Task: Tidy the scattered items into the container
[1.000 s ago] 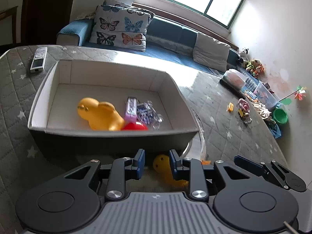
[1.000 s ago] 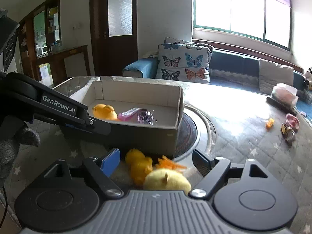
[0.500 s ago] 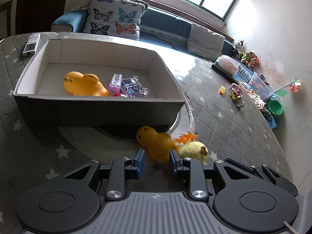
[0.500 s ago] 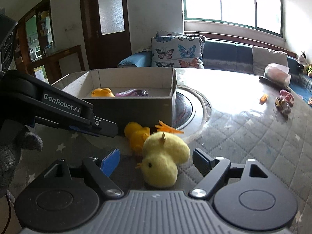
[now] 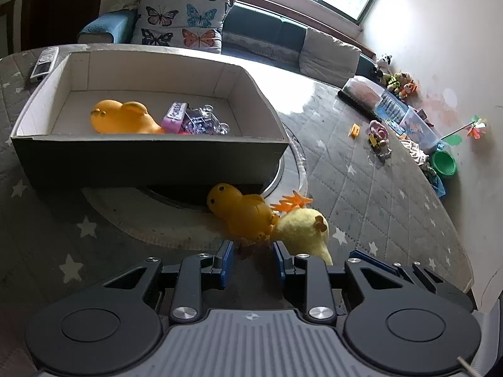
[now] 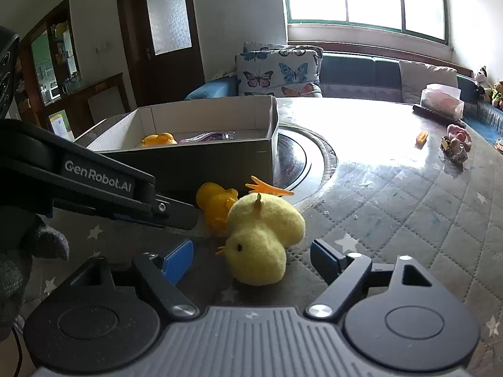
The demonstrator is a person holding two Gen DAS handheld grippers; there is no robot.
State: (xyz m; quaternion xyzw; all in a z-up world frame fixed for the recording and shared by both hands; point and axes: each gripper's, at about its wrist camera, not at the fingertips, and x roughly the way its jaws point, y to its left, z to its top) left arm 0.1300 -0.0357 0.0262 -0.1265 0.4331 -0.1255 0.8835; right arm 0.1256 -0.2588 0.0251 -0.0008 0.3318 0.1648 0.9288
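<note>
A cardboard box (image 5: 151,157) (image 6: 220,157) stands on the quilted table and holds a yellow rubber duck (image 5: 122,117), a pink packet (image 5: 174,116) and a clear wrapper. In front of it lie a second yellow rubber duck (image 5: 243,212) (image 6: 215,202), a yellow plush chick (image 5: 303,229) (image 6: 262,238) and an orange plastic piece (image 5: 290,202) (image 6: 268,188). My left gripper (image 5: 251,257) is open and empty just short of the duck. My right gripper (image 6: 251,256) is wide open with the chick between its fingers, untouched.
A remote control (image 5: 44,62) lies by the box's far left corner. Small toys (image 5: 378,138) and a tissue box (image 5: 361,91) sit at the table's far right. A sofa with butterfly cushions (image 5: 179,31) is behind the table. The left gripper's body (image 6: 103,182) crosses the right wrist view.
The left gripper has drawn back from the box and come down towards the duck on the table. The right gripper has dropped lower and closed in around the plush chick.
</note>
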